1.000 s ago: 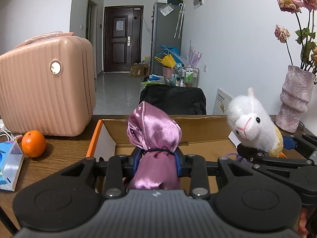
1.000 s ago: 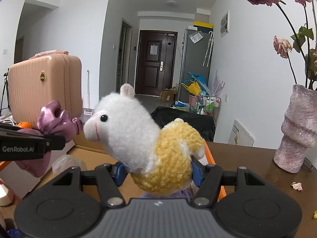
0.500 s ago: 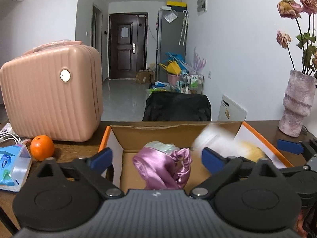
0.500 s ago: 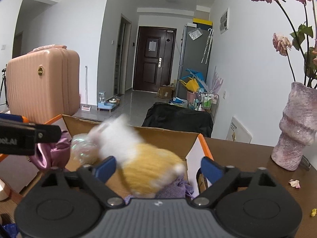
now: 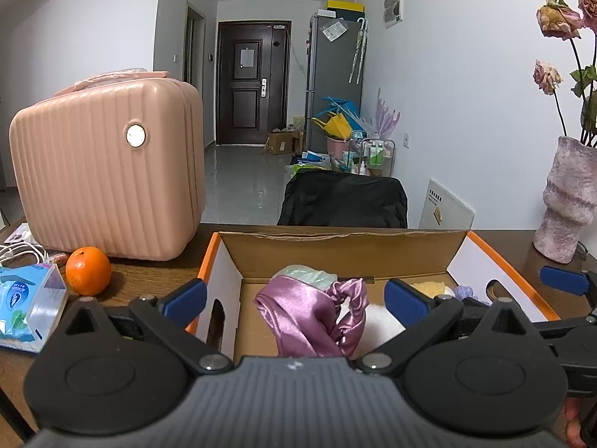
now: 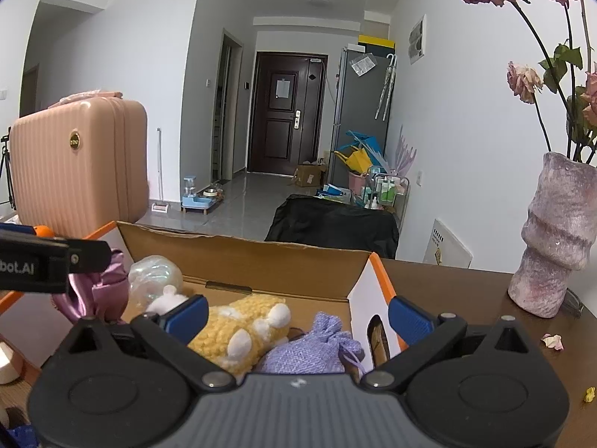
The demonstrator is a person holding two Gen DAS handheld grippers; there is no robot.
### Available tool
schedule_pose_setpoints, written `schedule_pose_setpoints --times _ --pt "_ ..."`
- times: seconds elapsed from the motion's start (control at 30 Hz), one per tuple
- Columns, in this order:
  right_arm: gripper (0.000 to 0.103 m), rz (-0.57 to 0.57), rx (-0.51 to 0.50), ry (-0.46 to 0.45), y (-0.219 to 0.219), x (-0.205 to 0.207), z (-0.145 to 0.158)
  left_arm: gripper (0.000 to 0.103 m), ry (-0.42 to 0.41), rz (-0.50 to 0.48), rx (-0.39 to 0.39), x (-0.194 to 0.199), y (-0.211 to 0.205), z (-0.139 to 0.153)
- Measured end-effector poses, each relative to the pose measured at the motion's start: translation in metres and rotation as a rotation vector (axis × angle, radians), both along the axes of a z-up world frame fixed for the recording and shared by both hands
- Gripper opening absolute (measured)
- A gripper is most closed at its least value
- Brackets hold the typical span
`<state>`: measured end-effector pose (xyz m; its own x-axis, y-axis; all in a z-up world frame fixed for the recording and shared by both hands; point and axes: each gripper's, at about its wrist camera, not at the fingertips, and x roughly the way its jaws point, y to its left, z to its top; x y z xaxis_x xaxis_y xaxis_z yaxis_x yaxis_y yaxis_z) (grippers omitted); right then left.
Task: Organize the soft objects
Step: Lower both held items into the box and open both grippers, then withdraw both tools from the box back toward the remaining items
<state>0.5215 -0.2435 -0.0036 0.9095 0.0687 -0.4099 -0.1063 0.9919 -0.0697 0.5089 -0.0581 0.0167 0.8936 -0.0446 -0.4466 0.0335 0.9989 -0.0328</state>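
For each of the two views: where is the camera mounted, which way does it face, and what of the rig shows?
Left wrist: on the left gripper, facing the open cardboard box and pink ribbed suitcase; its open fingers show.
Right wrist: on the right gripper, facing that box from the right; its open fingers show.
Shared: box, suitcase, purple satin pouch.

In the box (image 5: 335, 250) the satin pouch (image 5: 309, 313) lies left of the plush toy (image 6: 242, 328); the suitcase (image 5: 108, 183) stands far left, the vase (image 5: 567, 201) far right.

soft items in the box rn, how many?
4. Pink satin pouch at left, iridescent pouch behind it, alpaca plush mid, lilac knit pouch at right in the cardboard box. More may be hidden underneath.
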Motion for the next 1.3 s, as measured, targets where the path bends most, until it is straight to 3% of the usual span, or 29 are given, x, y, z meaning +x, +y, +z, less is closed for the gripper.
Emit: schedule_pose_setpoints --times 0.47,1.3 --pt "0.103 0.003 0.026 -0.021 -0.003 -0.017 0.005 0.103 -0.031 0.001 -0.012 -0.012 0.005 0.005" --pt "0.103 0.012 0.061 -0.076 -0.014 -0.105 0.003 0.103 -0.113 -0.002 0.006 -0.095 0.036 0.001"
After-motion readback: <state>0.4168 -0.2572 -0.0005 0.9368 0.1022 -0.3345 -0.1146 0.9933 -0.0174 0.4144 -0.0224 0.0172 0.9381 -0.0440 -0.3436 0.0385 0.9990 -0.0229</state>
